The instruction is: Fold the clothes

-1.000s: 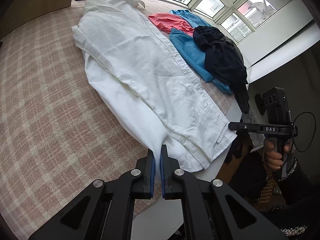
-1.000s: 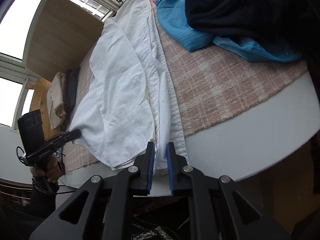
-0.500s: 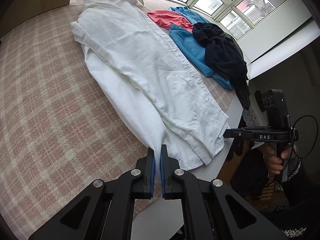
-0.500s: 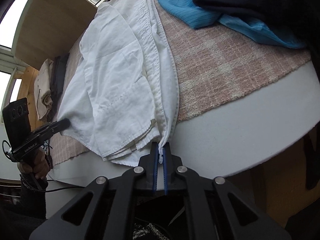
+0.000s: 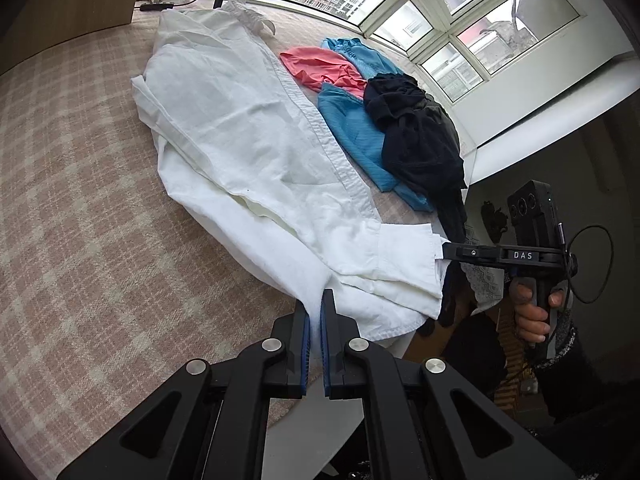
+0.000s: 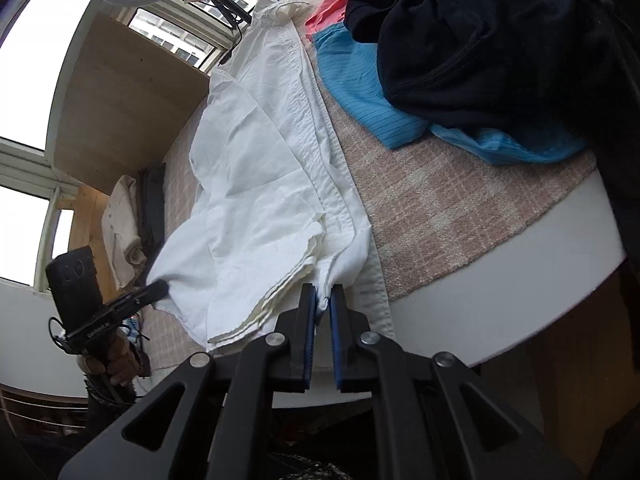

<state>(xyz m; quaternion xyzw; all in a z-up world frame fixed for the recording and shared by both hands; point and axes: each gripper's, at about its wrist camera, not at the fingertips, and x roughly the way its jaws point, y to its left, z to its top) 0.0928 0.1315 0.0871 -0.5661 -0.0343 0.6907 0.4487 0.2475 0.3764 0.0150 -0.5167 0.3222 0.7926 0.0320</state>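
**Both grippers on the hem of the white shirt, right at the table edge**

So here's where we are. The white shirt point(image 5: 248, 136) is laid out long on the pink checked cloth point(image 5: 72, 208), collar at the far end by the windows, hem at the near end where it runs up to and a bit over the white table edge point(image 6: 500, 280). Our left gripper point(image 5: 314, 320) is pinched on the near left corner of the hem, with white fabric bunched between the blue pads. Our right gripper point(image 6: 323, 312) is clamped on the other hem corner; we can see a small tuft of cloth caught between its fingers, and the layered hem edges fan out just beside it. From the left camera the right one reaches in sideways, its tip touching the shirt's lower edge, which is lifted a little off the table there.

Room to move: to the left of the shirt we've got a wide open stretch of checked cloth. On the right it's tighter. The blue garment point(image 5: 352, 136) lies just beside the button placket, with the black garment point(image 5: 420, 136) heaped on top of it and trailing over the table edge, and the coral one point(image 5: 320, 68) further up. There's a strip of bare cloth between the shirt's lower right side and that pile
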